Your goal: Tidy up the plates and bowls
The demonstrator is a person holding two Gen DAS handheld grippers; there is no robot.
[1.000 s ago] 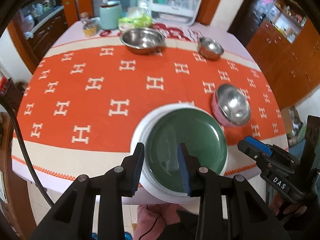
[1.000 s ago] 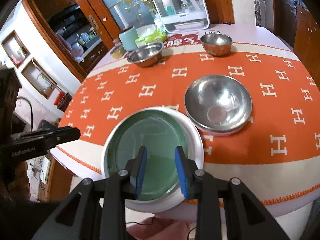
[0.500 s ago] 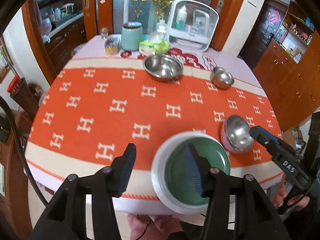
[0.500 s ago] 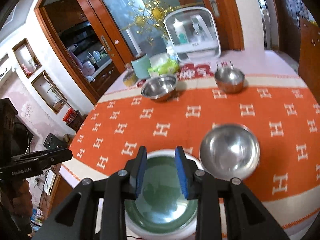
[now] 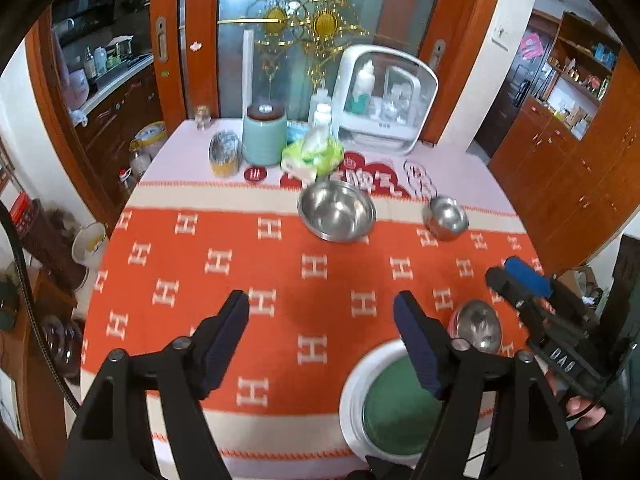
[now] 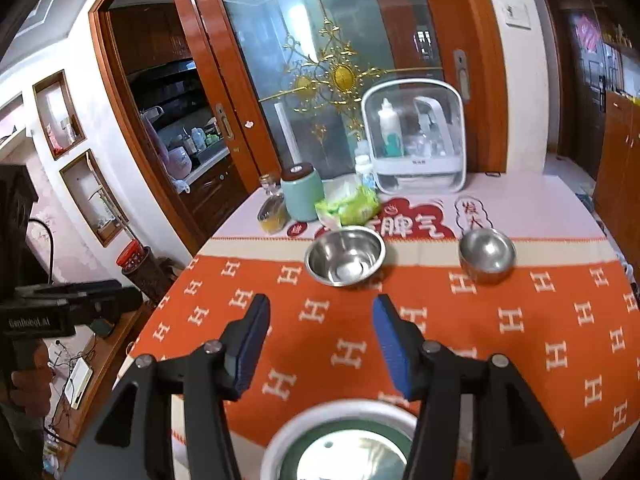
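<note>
- I am holding both grippers raised above the surface (image 5: 280, 276), each empty; the left gripper (image 5: 322, 312) has its fingers (image 5: 228, 332) spread wide apart, and the right gripper (image 6: 320, 332) likewise has a clear gap between its fingers (image 6: 252, 340).
- The green plate (image 5: 400, 412) is sitting at the near edge of the surface, below and to the right of the left fingers; its white rim is passing under the left gripper's right-hand finger. In the right wrist view the same plate (image 6: 344, 452) is lying directly below and between the fingers, close in.
- The pink-sided steel bowl (image 5: 478, 326) is lying just beyond the plate, right of the left fingers, close under the right gripper's tip in that view.
- Straight ahead of both sets of fingers, well apart from them, the large steel bowl (image 6: 345, 256) is standing near the far side; the small steel bowl (image 6: 487, 254) is to its right.
- Judgement: the right gripper is the nearer one to the small bowl and roughly centred on the large bowl; the left is offset to the left of both. The bowls are round, so no long axis is constraining the approach; a rim grasp from the near side looks natural.
- Risk, as I judge it: thin steel rims may be slipping between the pads.
</note>
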